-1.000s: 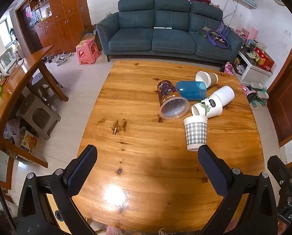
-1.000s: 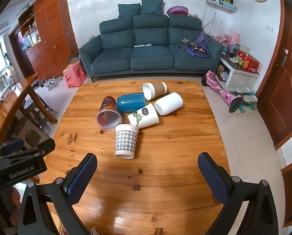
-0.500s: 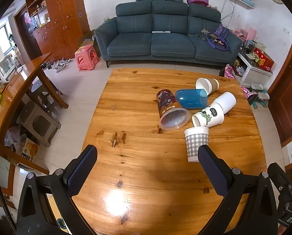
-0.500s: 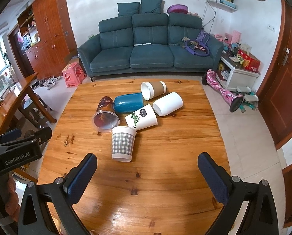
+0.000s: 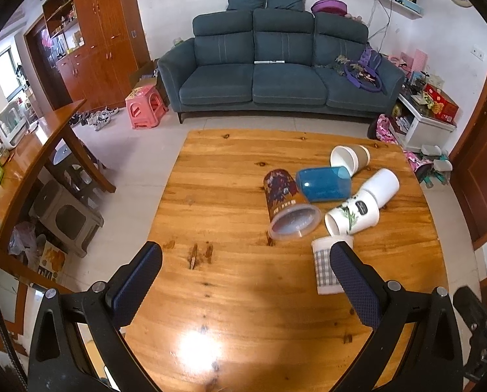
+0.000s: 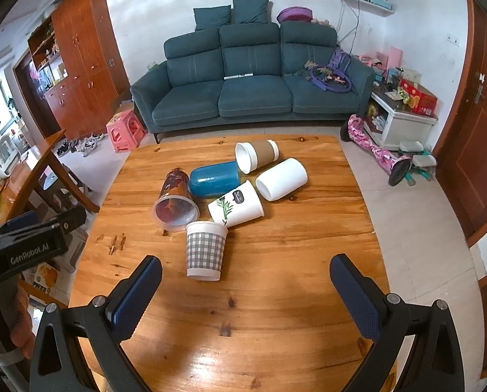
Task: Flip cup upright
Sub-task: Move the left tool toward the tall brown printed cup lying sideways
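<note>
Several cups lie on their sides in a cluster on the wooden table (image 6: 276,294). Nearest is a grey checked paper cup (image 6: 205,251), also in the left wrist view (image 5: 325,268), partly behind the right finger. Behind it lie a white cup with a leaf print (image 6: 236,203), a dark printed clear-rimmed cup (image 6: 175,197), a blue cup (image 6: 214,179), a plain white cup (image 6: 281,179) and a brown-sleeved cup (image 6: 256,156). My right gripper (image 6: 245,294) is open and empty, just short of the checked cup. My left gripper (image 5: 245,290) is open and empty, left of the cluster.
The left gripper's body (image 6: 31,245) shows at the left edge of the right wrist view. A blue sofa (image 6: 250,91) and a pink stool (image 6: 126,130) stand beyond the table's far edge. A second wooden table (image 5: 31,163) stands to the left.
Both grippers have pulled back and tilted up a little, so the cups sit lower and closer in each view. Both stay open. The cups have not moved.
</note>
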Demonstrator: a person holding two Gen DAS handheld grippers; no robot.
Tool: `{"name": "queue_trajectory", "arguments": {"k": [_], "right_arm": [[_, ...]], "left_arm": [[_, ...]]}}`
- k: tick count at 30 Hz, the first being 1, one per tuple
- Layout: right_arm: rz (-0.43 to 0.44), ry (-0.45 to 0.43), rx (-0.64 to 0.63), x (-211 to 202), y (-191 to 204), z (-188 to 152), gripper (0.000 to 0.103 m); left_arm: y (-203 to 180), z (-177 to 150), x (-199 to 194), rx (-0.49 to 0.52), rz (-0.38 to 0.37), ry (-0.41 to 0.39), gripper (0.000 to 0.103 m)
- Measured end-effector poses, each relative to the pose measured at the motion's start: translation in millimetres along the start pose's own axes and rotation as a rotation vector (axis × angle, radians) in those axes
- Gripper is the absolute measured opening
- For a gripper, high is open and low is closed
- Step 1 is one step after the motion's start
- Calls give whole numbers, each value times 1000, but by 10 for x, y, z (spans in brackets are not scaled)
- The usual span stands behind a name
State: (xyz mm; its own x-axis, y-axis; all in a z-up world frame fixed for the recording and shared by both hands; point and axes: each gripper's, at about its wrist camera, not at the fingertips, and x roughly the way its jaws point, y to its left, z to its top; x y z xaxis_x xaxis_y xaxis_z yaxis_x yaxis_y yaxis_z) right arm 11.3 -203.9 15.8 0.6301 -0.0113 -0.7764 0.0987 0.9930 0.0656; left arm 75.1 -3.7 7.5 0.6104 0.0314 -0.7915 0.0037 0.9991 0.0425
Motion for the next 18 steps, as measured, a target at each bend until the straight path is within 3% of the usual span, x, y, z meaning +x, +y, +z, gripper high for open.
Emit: {"name": "queue_trajectory", "arguments": {"k": [7,18], "right_arm": [[-12,8,-1,65,-36,61,103],[-48,17,-2,263,-156,196,103]], "left_arm": [[18,224,184,8,10,-8,103],[-115,405,585,47,-25,57,102]]}}
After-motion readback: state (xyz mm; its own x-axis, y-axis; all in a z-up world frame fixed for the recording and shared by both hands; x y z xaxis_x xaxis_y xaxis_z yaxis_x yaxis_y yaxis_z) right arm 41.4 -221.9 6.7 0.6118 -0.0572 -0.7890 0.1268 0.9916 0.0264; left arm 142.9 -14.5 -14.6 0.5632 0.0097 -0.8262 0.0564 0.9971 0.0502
